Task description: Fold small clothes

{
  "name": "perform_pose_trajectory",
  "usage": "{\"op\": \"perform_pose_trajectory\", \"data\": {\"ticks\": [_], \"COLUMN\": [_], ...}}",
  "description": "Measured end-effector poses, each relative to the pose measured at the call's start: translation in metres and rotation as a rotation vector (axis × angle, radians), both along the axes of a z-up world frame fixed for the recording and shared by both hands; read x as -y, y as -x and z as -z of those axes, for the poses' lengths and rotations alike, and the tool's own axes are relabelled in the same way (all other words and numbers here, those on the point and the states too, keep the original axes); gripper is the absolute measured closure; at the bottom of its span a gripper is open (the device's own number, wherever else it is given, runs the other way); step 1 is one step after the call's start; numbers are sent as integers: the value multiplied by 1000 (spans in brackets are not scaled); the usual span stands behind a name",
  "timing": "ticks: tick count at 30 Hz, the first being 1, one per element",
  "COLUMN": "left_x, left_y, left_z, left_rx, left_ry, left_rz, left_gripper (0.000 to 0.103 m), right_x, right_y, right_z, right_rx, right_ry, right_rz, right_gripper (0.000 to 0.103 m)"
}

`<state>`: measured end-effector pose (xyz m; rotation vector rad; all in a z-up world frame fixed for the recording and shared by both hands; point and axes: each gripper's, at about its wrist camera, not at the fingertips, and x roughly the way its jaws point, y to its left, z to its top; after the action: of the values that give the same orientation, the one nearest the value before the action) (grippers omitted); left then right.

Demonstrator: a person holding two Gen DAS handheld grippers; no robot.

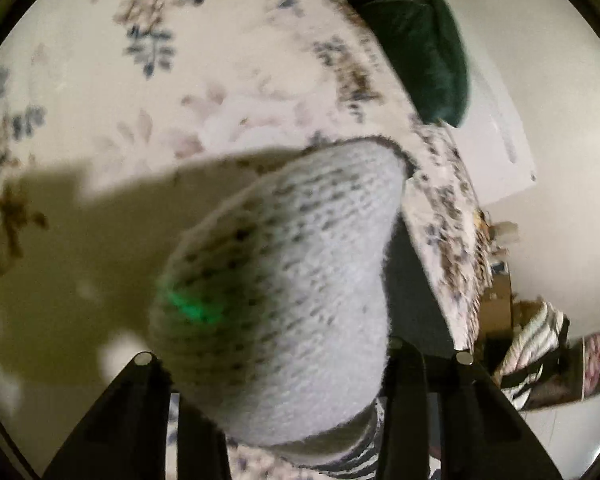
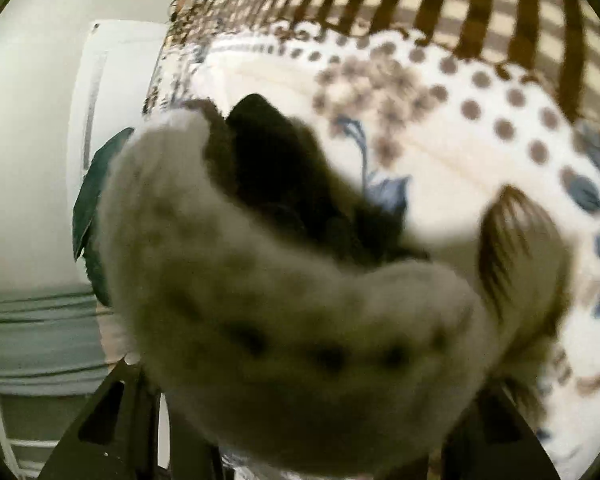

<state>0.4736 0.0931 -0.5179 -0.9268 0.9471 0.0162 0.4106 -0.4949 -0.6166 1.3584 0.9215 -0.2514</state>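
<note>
Nearest the left lens, the left claw [image 1: 300, 412] has its fingers closed in on a pale knitted garment [image 1: 292, 280], which bulges up between them and hangs clear of the bed [image 1: 100, 80], likely so it can be spread or doubled over. The right claw [image 2: 300, 432] appears to pinch the same speckled knit [image 2: 280, 320], its dark opening [image 2: 268, 168] gaping toward the lens; the fabric hides the fingertips, so the grip is a judgement. Beyond lies the floral bedcover, a dark green cushion [image 1: 420, 48] at its far edge.
</note>
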Motion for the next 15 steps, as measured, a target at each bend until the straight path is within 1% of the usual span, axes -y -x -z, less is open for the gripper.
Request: {"op": "perform_pose_trajectory", "data": {"ticks": [1, 2, 4, 5, 6, 7, 8, 9, 10, 11, 12, 13, 14, 15], "left_x": [-3, -7, -16, -20, -23, -28, -33, -36, -38, -42, -45, -45, -44, -44], "left_y": [12, 23, 59, 73, 86, 100, 108, 112, 115, 117, 118, 119, 119, 119], "left_z": [-10, -14, -15, -10, 0, 20, 41, 58, 74, 88, 93, 92, 88, 81], "left_rx": [7, 7, -19, -42, -77, -126, -163, -182, -193, -197, -183, -178, -180, -185], "left_ry": [6, 6, 3, 0, -14, -5, 26, 51, 66, 94, 134, 144, 139, 134], "left_rz": [15, 30, 59, 70, 83, 85, 69, 56, 52, 38, 22, 24, 42, 68], "left_gripper": [69, 69, 68, 68, 68, 66, 66, 62, 57, 55, 53, 52, 52, 52], "right_x": [-3, -6, -5, -8, -7, -9, -12, -16, -17, -19, -17, -15, -14, -14], "right_y": [10, 21, 56, 78, 92, 107, 126, 140, 152, 160, 162, 165, 165, 164], "right_z": [-7, -12, -22, -24, -25, -24, -16, -6, 7, 26, 35, 46, 50, 47], "right_rx": [7, 9, 0, -10, -19, -40, -74, -102, -122, -143, -153, -158, -146, -145], "right_ry": [0, -2, -18, -31, -39, -47, -56, -69, -88, -115, -123, -133, -132, -117], "right_rz": [-6, -10, -18, -23, -25, -33, -40, -39, -40, -45, -44, -44, -62, -83], "right_gripper": [59, 59, 59, 59, 59, 59, 59, 58, 55, 49, 43, 36, 34, 32]}}
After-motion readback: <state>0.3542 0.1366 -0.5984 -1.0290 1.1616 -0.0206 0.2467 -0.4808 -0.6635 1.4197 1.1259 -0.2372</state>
